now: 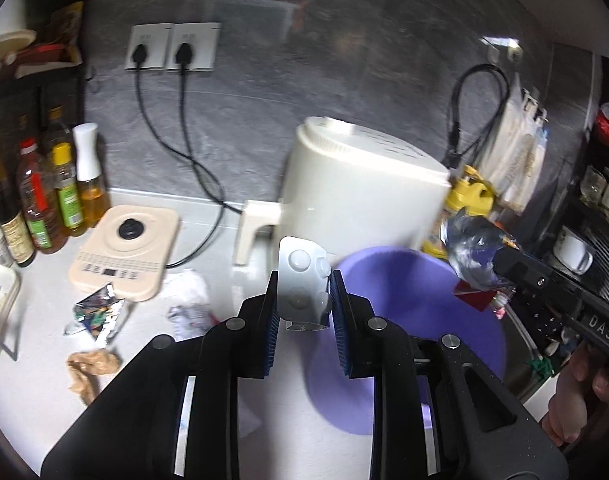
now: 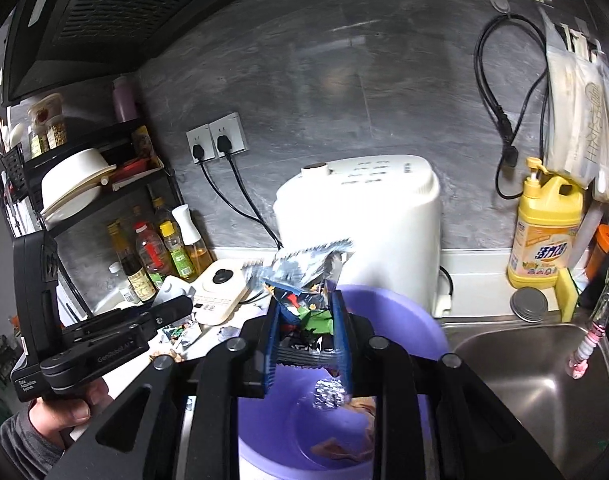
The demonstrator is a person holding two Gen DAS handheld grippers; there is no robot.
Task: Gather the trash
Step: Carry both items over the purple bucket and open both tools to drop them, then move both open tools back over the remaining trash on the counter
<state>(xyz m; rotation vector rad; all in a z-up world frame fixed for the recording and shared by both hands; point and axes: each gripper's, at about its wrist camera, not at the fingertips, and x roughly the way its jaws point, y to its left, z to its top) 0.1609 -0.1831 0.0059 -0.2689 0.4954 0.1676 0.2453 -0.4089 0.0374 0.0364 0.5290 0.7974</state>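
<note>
Purple basin (image 2: 400,320) sits just below and ahead of both tools, so carry the right hand-held gripper (image 2: 306,322), clasping the foil snack wrapper (image 2: 304,276), and the left hand-held gripper (image 1: 304,300), pinching the empty blister pack (image 1: 302,276), over its middle before letting go.
</note>
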